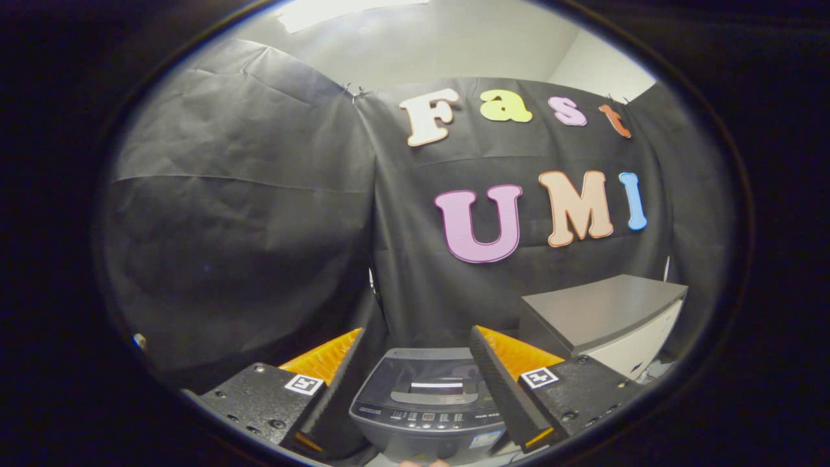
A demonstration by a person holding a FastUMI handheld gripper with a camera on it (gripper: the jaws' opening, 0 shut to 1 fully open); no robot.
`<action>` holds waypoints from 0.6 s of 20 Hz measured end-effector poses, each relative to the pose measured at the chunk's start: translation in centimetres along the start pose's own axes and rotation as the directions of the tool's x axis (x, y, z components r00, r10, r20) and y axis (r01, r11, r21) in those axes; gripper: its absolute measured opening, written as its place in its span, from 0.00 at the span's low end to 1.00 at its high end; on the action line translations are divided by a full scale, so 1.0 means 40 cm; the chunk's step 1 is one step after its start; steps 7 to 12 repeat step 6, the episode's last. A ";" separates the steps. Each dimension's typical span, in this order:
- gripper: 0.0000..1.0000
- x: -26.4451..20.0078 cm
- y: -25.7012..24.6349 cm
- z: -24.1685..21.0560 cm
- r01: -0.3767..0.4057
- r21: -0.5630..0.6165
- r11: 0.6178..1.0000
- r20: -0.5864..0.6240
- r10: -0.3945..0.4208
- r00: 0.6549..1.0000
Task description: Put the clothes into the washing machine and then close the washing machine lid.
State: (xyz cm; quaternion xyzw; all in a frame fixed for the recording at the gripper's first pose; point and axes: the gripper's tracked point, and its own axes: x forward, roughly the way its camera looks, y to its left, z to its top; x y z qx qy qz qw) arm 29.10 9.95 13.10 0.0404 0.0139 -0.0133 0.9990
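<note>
We hold the gripper (415,373) wide and empty above the washing machine (428,405), whose lid (431,383) lies shut, clothes unseen.

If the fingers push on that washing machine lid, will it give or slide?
The washing machine lid looks like a smooth glossy panel, so probably stiff and slippery. It lies flat, seemingly shut. The gripper has its fingers open, holding nothing; the machine itself looks too bulky to slide.

Between your spread gripper (415,363) fingers, the washing machine (428,405) looks like smooth plastic, its lid (431,379) glossy and dark. At two o'clock from it, the grey cabinet (600,318) top looks matt. The booth wall (246,214) is creased matt cloth.
</note>
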 end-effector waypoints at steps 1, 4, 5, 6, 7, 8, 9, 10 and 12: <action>0.95 -0.009 -0.003 0.001 0.004 -0.003 1.000 0.000 -0.004 1.000; 0.95 -0.026 -0.018 -0.006 0.024 -0.007 1.000 0.002 -0.024 1.000; 0.95 -0.038 -0.022 -0.010 0.030 -0.007 1.000 0.003 -0.030 1.000; 0.95 -0.046 -0.027 -0.013 0.041 -0.010 0.999 0.003 -0.041 0.999; 0.95 -0.046 -0.027 -0.013 0.041 -0.010 0.999 0.003 -0.041 0.999; 0.95 -0.046 -0.027 -0.013 0.041 -0.010 0.999 0.003 -0.041 0.999; 0.95 -0.046 -0.027 -0.013 0.041 -0.010 0.999 0.003 -0.041 0.999; 0.95 -0.046 -0.027 -0.013 0.041 -0.010 0.999 0.003 -0.041 0.999; 0.95 -0.046 -0.027 -0.013 0.041 -0.010 0.999 0.003 -0.041 0.999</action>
